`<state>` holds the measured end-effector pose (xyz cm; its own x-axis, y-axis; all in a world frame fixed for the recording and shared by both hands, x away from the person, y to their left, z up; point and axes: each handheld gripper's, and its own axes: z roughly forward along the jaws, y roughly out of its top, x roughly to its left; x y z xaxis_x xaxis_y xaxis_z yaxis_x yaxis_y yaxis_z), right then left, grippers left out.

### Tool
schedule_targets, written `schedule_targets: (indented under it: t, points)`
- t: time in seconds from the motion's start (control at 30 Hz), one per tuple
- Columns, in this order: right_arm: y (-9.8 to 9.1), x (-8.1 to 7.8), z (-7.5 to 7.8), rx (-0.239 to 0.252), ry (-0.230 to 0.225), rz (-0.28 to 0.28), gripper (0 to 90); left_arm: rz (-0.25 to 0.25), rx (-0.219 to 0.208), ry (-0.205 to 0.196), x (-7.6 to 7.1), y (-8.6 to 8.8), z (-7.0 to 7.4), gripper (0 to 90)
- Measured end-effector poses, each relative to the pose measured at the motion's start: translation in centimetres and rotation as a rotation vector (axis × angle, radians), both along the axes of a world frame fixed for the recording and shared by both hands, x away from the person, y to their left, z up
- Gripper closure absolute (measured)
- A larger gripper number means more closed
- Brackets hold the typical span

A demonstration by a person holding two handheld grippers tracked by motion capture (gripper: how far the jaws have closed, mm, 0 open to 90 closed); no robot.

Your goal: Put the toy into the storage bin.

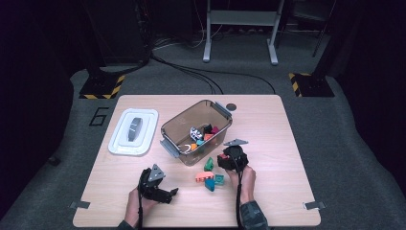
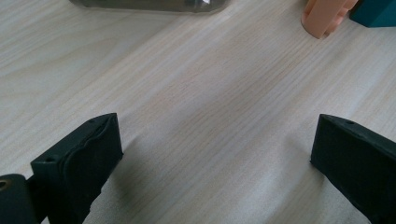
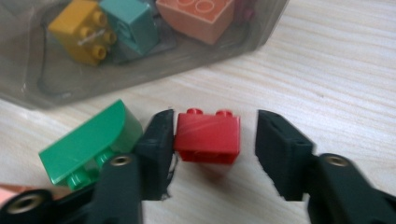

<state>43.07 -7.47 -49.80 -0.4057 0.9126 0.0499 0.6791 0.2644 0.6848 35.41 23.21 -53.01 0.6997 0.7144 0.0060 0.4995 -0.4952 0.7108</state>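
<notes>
Looks like pickup time: right gripper [image 3: 212, 140] straddles the small red plastic brick [image 3: 208, 137] by the clear tub [image 3: 140, 70], jaws half-open, one pad touching; next it needs a squeeze, left gripper [image 2: 215, 158] idling wide.

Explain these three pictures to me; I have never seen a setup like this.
A person at a light wooden table holds a black two-jaw gripper in each hand. One picture looks down from above; the other two come from cameras riding on each gripper. On the table stand a clear plastic bin holding coloured toy bricks, its white lid beside it, and loose bricks. The left gripper is open over bare wood. The right gripper straddles a small red brick: one jaw touches it, a gap remains at the other. A green curved brick lies alongside.
</notes>
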Motion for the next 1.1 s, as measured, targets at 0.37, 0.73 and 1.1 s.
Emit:
schedule_targets:
  t: [0.37,0.73,1.1]
  points:
    - [-0.4,0.0,-0.2,-0.002,-0.003,0.044,58.6,0.000,0.000,0.000,0.0,0.0,0.0,1.8]
    - [-2.0,-0.6,1.9,0.038,-0.044,0.073,58.7,0.007,-0.005,-0.013,0.0,0.0,-0.1,1.8]
    - [-3.5,-1.0,4.0,0.043,-0.075,0.084,58.7,0.004,-0.004,-0.008,0.0,0.0,0.0,1.8]
